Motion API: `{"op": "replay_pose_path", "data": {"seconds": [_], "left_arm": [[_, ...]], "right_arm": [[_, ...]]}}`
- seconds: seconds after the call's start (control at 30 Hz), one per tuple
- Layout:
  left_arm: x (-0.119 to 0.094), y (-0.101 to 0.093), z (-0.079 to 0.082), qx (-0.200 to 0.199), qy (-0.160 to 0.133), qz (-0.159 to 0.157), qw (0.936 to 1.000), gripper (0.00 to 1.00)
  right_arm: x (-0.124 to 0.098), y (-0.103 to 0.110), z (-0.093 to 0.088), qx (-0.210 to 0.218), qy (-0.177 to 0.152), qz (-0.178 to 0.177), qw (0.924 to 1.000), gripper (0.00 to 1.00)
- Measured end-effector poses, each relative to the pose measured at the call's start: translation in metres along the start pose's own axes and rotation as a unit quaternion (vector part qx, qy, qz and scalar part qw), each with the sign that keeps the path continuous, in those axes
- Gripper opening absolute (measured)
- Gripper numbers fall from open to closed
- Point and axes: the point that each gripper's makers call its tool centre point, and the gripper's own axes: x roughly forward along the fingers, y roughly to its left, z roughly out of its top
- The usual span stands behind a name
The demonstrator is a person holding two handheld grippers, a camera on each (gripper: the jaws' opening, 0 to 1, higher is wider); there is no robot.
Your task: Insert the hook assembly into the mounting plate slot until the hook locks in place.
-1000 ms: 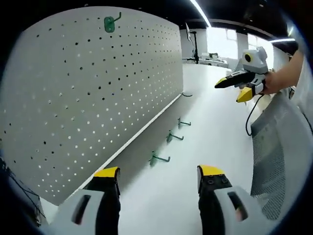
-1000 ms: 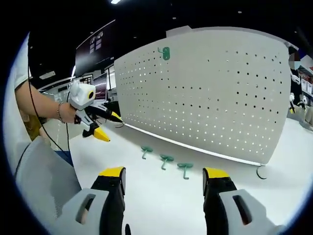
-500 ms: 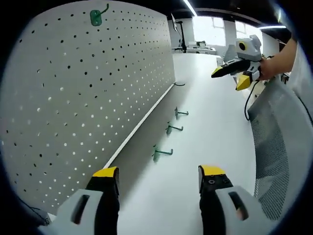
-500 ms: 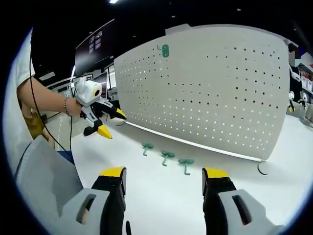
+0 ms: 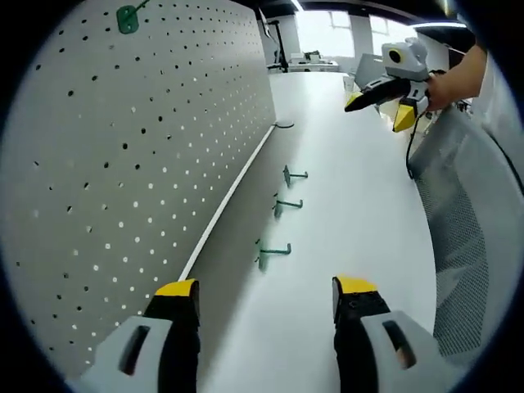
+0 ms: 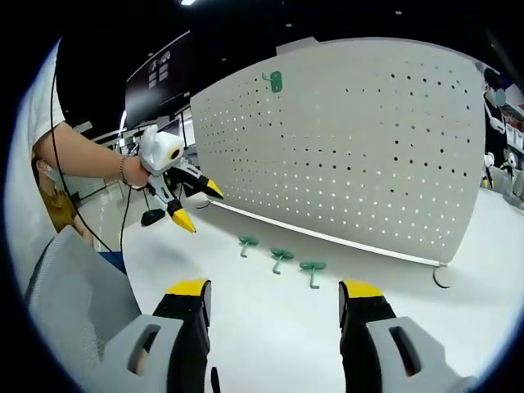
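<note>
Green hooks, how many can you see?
4. Three lie in a row on the white table: hook one, hook two, hook three. A fourth hangs high on the pegboard. Others might be hidden.

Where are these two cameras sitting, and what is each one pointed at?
Left gripper view: rides the left gripper, looking along the pegboard; its own open jaws and the right gripper show.
Right gripper view: rides the right gripper, facing the pegboard; the left gripper shows.
Shared: three green hooks on the table, one mounted hook.

No lettering, number or brand can be read; the dark wall screen [image 6: 160, 70] at ten o'clock carries only blurred marks.
</note>
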Motion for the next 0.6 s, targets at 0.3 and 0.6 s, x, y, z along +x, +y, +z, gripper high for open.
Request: {"op": "replay_pose_path", "data": {"seconds": [0.3,0.6], "left_arm": [[0.017,0.001,0.002,0.018,0.016,-0.025,0.9994,0.67],[0.032,0.0,0.0,0.033,0.035,-0.044,0.9979,0.66]], "right_arm": [[-0.002,-0.003,-0.003,0.003,0.004,-0.002,1.0,0.61],[-0.001,-0.002,-0.006,0.0,0.011,-0.001,0.9999,0.61]]}}
